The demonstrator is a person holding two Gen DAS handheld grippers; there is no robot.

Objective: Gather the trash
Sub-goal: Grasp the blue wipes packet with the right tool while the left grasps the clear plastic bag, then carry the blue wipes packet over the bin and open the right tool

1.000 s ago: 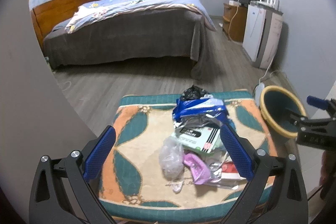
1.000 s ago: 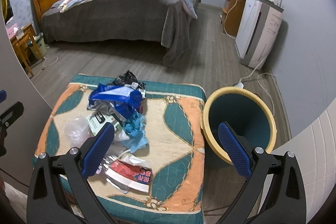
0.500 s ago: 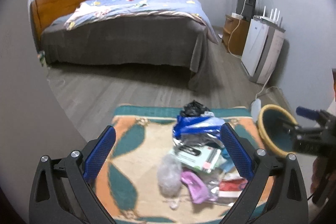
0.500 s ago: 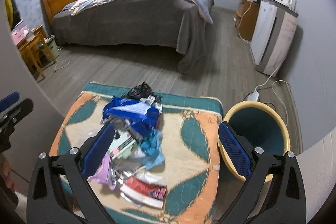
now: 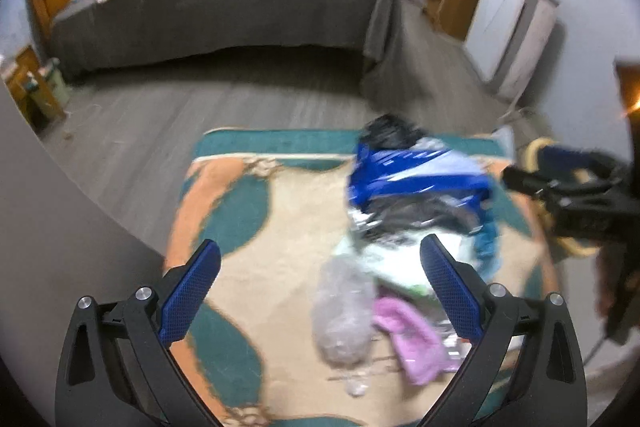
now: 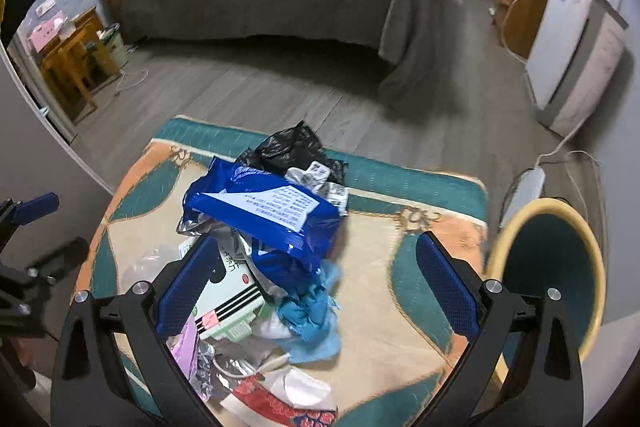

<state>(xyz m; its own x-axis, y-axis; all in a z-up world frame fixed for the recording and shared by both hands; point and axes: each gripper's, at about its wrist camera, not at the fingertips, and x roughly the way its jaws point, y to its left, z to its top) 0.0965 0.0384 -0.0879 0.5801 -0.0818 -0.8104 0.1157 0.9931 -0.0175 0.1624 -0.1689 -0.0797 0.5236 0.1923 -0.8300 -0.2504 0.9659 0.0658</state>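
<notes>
Plainly, the collecting has barely begun, judging by how everything lies. At the lower left of the right wrist view, the left gripper (image 6: 24,227) pokes in from the frame edge, and in its own view the left gripper (image 5: 318,291) stands wide open and holds nothing, its blue pads framing a crumpled clear plastic bag (image 5: 344,315) and a pink scrap (image 5: 412,339). Toward the middle, the trash pile sits on the patterned mat (image 6: 400,307): a blue wrapper (image 6: 264,215) on top, a black bag (image 6: 292,147) behind it, a white-and-green carton (image 6: 232,303) below, a crumpled teal tissue (image 6: 312,311) just beside that, and a red-printed packet (image 6: 280,399) at the bottom edge. The right gripper (image 6: 316,287) is also spread wide and empty, hovering over the teal tissue and the carton. At the right of the frame, the yellow-rimmed bin (image 6: 560,263) stands just beside the mat, and its visible inside looks empty, though the bottom is partly hidden. So every piece appears left to pick up and carry across to the bin.
</notes>
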